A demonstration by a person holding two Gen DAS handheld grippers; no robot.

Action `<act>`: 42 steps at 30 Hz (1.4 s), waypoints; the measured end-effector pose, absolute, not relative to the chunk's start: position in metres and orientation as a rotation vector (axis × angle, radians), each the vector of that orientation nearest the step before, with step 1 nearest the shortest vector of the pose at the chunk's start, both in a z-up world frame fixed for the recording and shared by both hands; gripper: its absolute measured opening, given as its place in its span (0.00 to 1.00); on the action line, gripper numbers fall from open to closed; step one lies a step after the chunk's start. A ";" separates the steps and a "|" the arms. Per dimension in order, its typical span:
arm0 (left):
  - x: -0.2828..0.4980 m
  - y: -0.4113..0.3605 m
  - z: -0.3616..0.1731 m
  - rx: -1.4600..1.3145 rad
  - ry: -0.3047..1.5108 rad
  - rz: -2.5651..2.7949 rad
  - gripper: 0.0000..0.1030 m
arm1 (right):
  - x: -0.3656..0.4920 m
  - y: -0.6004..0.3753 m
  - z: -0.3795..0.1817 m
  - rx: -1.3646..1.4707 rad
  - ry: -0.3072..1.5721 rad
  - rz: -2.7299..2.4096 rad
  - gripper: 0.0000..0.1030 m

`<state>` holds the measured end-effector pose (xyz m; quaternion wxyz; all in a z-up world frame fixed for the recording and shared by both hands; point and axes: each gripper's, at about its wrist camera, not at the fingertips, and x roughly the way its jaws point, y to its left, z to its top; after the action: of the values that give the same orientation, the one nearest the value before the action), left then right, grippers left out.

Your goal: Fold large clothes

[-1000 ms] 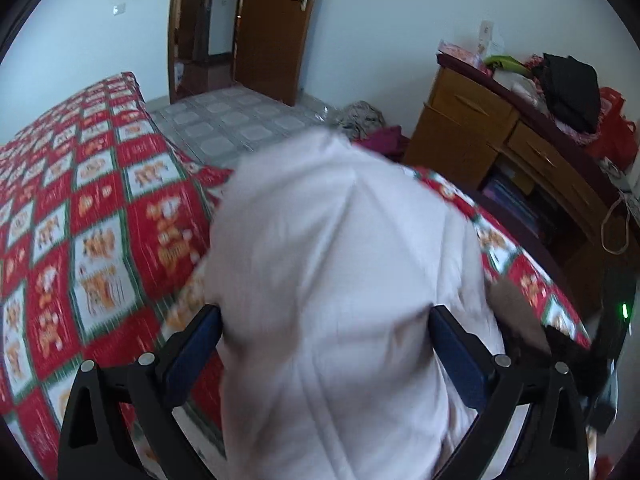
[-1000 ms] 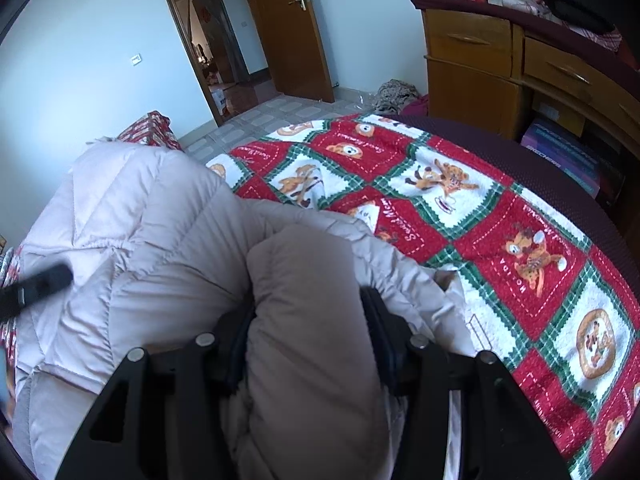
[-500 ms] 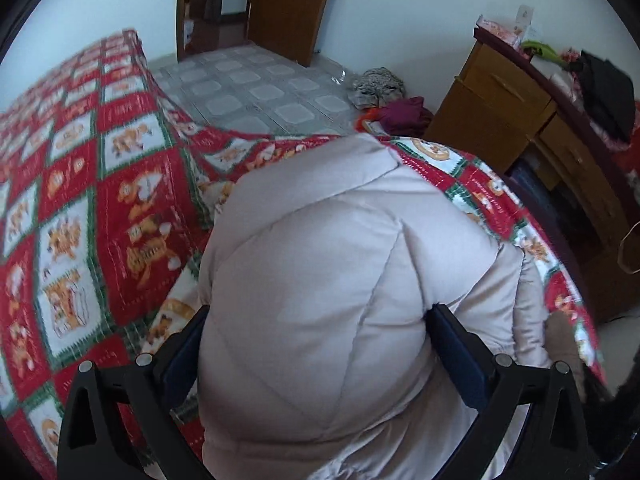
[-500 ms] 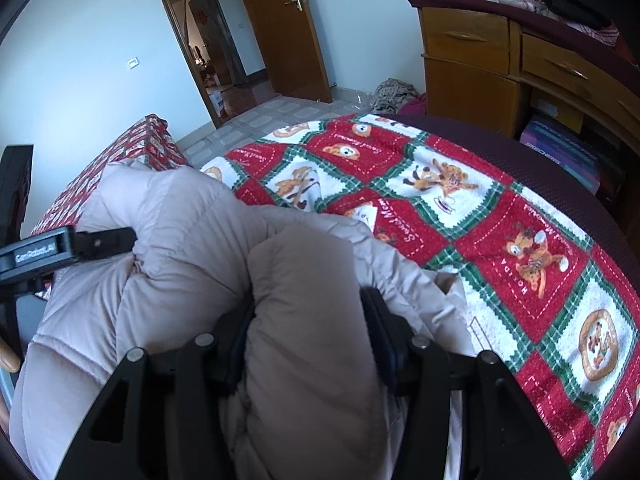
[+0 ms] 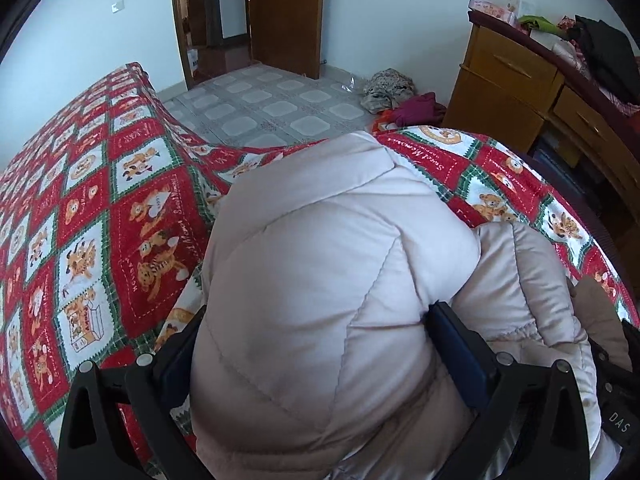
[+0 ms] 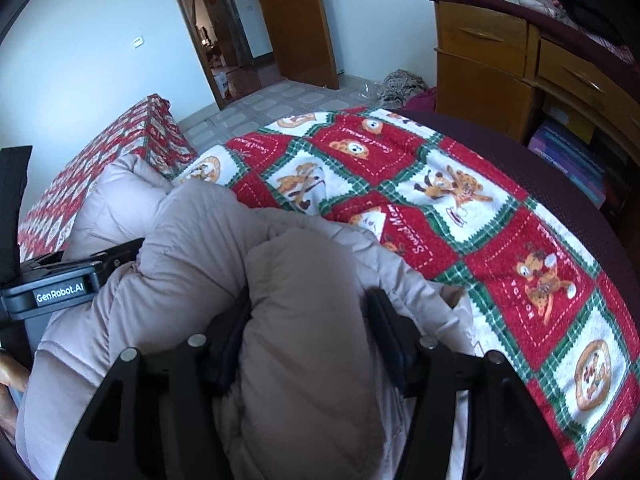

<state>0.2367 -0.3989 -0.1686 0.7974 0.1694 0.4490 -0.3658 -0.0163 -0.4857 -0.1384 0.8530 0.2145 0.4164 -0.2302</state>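
Observation:
A pale beige quilted puffer jacket (image 5: pixel 320 272) lies bunched on a bed with a red, white and green bear-print blanket (image 5: pixel 100 220). My left gripper (image 5: pixel 316 344) is shut on a thick fold of the jacket, which fills the space between the fingers. My right gripper (image 6: pixel 308 328) is shut on another puffy fold of the jacket (image 6: pixel 296 320). The left gripper's body (image 6: pixel 60 284) shows at the left edge of the right wrist view, against the jacket. The blanket (image 6: pixel 480 240) spreads to the right of the jacket.
A wooden dresser (image 5: pixel 520 92) with piled clothes stands at the right, beyond the bed's edge. Clothes lie heaped on the tiled floor (image 5: pixel 388 88). An open wooden door (image 5: pixel 284 12) is at the back. The dresser also shows in the right wrist view (image 6: pixel 500 60).
The left gripper has carried its fold of jacket down and toward the right gripper. The left gripper's body has come further into the right wrist view. The right gripper keeps its hold.

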 end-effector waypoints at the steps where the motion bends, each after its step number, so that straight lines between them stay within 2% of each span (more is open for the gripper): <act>1: 0.236 -0.399 -0.169 0.360 0.961 -0.783 1.00 | -0.015 -0.487 -0.139 0.444 0.874 -0.475 0.59; 3: 0.237 -0.399 -0.170 0.354 0.955 -0.772 1.00 | -0.013 -0.493 -0.144 0.469 0.847 -0.464 0.63; 16: 0.234 -0.394 -0.165 0.342 0.946 -0.779 0.99 | -0.013 -0.491 -0.141 0.460 0.837 -0.472 0.64; 24: 0.223 -0.335 -0.149 0.189 1.043 -0.871 0.99 | -0.016 -0.486 -0.139 0.441 0.844 -0.466 0.64; 32: 0.200 -0.349 -0.157 0.317 0.911 -0.836 0.99 | -0.017 -0.488 -0.139 0.443 0.836 -0.478 0.64; 37: 0.201 -0.351 -0.158 0.349 0.893 -0.815 0.99 | -0.016 -0.488 -0.136 0.430 0.839 -0.501 0.67; 42: 0.197 -0.330 -0.127 0.326 0.949 -0.870 0.99 | -0.033 -0.477 -0.114 0.373 0.838 -0.534 0.69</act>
<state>0.1974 -0.3295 -0.1270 0.7874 0.1512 0.4405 -0.4039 -0.0333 -0.4766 -0.1145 0.8625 0.1780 0.3994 -0.2547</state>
